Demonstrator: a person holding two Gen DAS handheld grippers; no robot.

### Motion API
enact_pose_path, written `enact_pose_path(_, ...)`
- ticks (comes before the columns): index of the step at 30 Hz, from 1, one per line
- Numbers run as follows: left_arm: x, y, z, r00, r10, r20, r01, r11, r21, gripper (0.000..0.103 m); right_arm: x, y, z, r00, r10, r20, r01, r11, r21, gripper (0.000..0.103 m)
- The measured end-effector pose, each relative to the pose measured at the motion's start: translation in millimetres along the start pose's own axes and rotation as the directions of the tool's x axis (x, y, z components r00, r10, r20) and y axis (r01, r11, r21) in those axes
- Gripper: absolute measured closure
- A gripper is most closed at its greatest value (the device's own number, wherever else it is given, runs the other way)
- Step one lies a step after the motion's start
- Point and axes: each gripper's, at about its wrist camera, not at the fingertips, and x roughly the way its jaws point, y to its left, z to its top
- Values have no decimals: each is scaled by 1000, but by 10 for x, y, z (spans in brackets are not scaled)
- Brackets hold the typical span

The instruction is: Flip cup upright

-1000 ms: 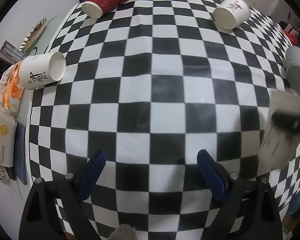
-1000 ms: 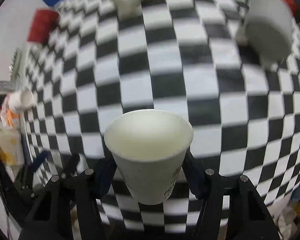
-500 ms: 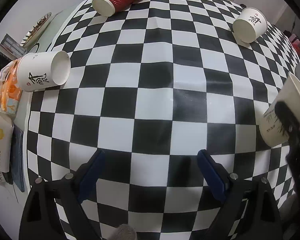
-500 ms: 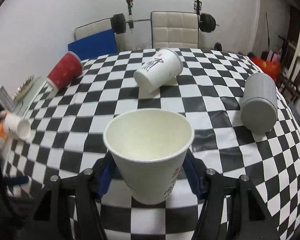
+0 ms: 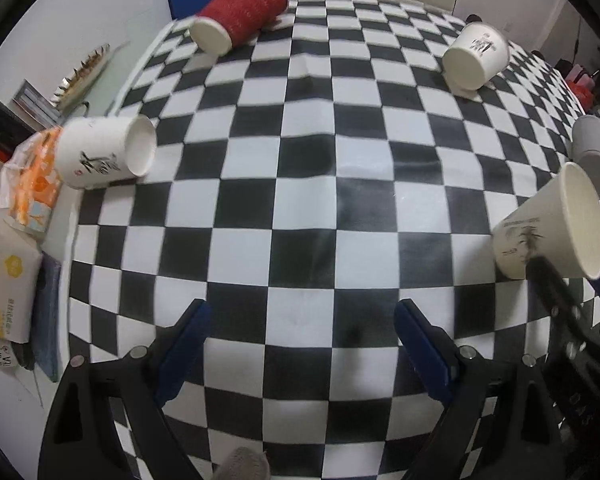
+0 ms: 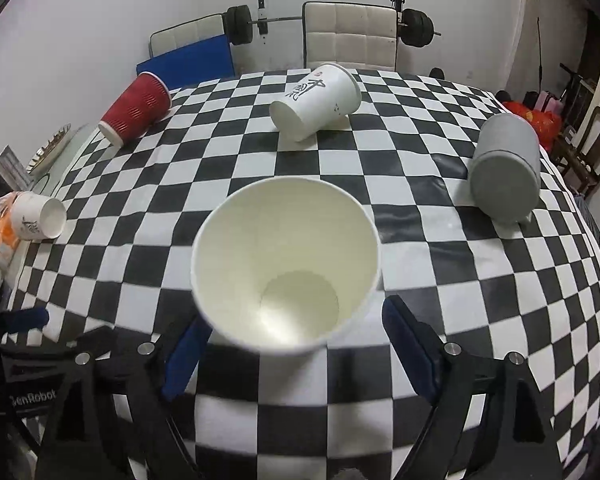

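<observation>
A white paper cup [image 6: 286,264] stands mouth up on the checkered table between the fingers of my right gripper [image 6: 296,336]. The jaws stand apart from its sides, so the gripper is open. The same cup [image 5: 548,228] shows at the right edge of the left wrist view, with the right gripper's finger just below it. My left gripper [image 5: 300,320] is open and empty over the table's near part.
Several cups lie on their sides: a red one [image 6: 136,110], a white printed one [image 6: 316,100], a grey one [image 6: 504,168] and a white one [image 6: 38,216] at the left edge. Snack packets [image 5: 32,176] and boxes lie left of the checkered table [image 5: 300,184].
The right gripper tipped the cup to upright, lowered it onto the table and opened its jaws. The left gripper tilted up a little and stayed open.
</observation>
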Motion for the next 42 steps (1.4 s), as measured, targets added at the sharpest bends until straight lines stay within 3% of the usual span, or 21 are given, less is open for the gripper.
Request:
enact_pose_path(12,-1354,-215,-235,985,24,172,-19,999,-29,10,-1227,-452,-24,990,-81,-115,88,994,60,15)
enact_pose_path(18,-2160,-330,-358,961,5,276,0,1000,-21,10,-2154,-596,81,992,-101,-72,104,994,36,15)
enact_pose_path(25,-2830,-443,-584,934,22,356,-16,1000,-20,10,-3159,-643,166,995,-96,22,95,995,14,15)
enact_pose_path(33,-3279,-510,-771,921,18,389,-1,999,-44,10,-3896,-705,156,993,-78,89,77,997,21,15)
enact_pose_path(42,-3641,-483,-883,896,5,444,26,998,-63,10,-4404,-668,132,987,-68,145,68,998,4,15)
